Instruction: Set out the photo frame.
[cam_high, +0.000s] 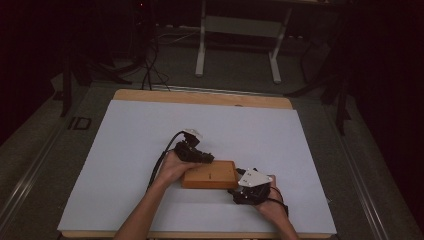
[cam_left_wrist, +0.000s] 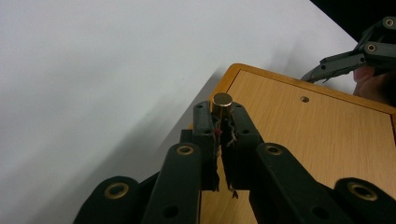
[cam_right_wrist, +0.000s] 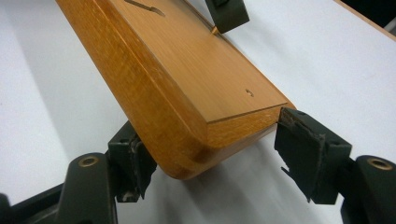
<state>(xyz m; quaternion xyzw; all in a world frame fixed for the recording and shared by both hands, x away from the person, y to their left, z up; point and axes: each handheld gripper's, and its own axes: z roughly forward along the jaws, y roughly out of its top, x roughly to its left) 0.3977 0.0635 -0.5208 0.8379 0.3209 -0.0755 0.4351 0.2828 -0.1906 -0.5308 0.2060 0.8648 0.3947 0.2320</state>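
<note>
Pinching a small metal pin (cam_left_wrist: 222, 100) between left gripper (cam_left_wrist: 221, 122) jaws, over the wooden box (cam_high: 209, 175) corner (lying on white table (cam_high: 125, 150)); straddling another corner between spread right gripper (cam_right_wrist: 215, 158) jaws.

The white worktop (cam_high: 150, 150) lies bare on all sides of the wooden block (cam_high: 209, 175). The left hand-held gripper (cam_high: 204, 158) crowds the block's far-left corner; the right hand-held gripper (cam_high: 243, 186) straddles its near-right corner, blocking both.
</note>
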